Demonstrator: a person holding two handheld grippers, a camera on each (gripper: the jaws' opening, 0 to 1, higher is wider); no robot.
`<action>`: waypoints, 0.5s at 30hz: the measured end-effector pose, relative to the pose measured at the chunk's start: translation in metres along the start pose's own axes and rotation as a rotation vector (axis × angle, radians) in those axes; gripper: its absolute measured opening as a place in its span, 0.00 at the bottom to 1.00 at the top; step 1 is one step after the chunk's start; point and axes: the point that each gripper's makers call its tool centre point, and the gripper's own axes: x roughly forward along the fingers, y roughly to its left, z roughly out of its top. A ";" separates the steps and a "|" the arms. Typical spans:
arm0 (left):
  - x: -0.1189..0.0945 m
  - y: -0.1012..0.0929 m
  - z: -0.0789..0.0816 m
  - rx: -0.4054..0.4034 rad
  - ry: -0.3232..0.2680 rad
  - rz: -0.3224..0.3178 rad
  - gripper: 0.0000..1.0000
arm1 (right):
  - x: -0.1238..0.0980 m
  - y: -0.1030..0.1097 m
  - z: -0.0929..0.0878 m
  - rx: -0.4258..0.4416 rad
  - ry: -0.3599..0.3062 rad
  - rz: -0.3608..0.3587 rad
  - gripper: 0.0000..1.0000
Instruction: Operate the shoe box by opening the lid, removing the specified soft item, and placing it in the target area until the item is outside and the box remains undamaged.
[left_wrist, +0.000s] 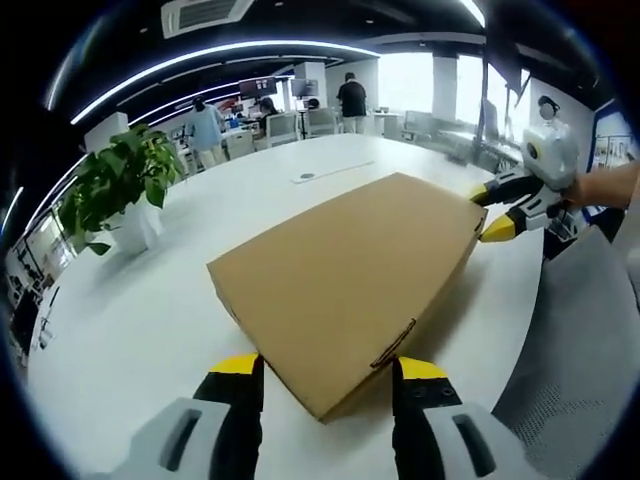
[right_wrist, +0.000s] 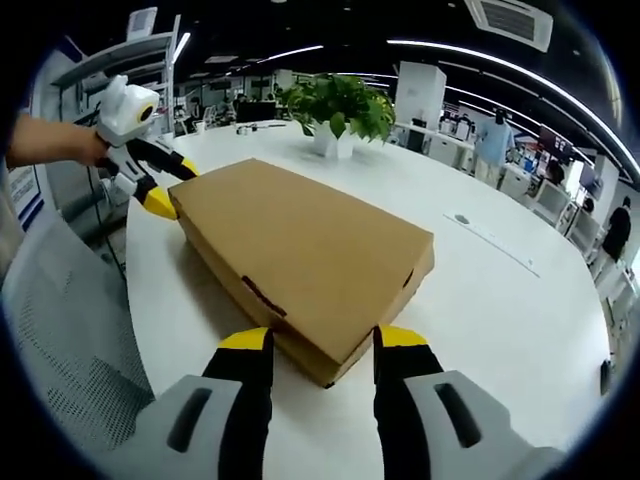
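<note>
You bracket opposite corners of the closed flat brown cardboard shoe box (left_wrist: 345, 290) on the white surface (left_wrist: 150, 320), left gripper (left_wrist: 330, 372) and right gripper (right_wrist: 312, 342) fingers apart, probably steadying it before lifting the lid.

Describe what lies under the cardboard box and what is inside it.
The cardboard box rests flat on the white table, a gripper's open jaws at each end. Its lid is closed, so the contents are covered and cannot be seen.

A large white table (left_wrist: 150, 320) with a rounded edge carried 1 closed cardboard shoe box (left_wrist: 345, 290), lying flat, and 1 potted plant (left_wrist: 125, 185) standing well apart from it.
</note>
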 end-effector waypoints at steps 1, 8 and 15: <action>0.000 0.000 0.000 0.004 0.001 -0.002 0.52 | -0.001 0.002 0.000 0.004 0.000 -0.002 0.35; -0.004 0.005 -0.004 0.020 0.013 -0.014 0.52 | -0.002 0.011 0.000 0.021 -0.002 -0.011 0.35; -0.007 0.009 -0.007 0.028 0.026 -0.026 0.51 | -0.003 0.018 0.001 0.041 -0.012 -0.013 0.34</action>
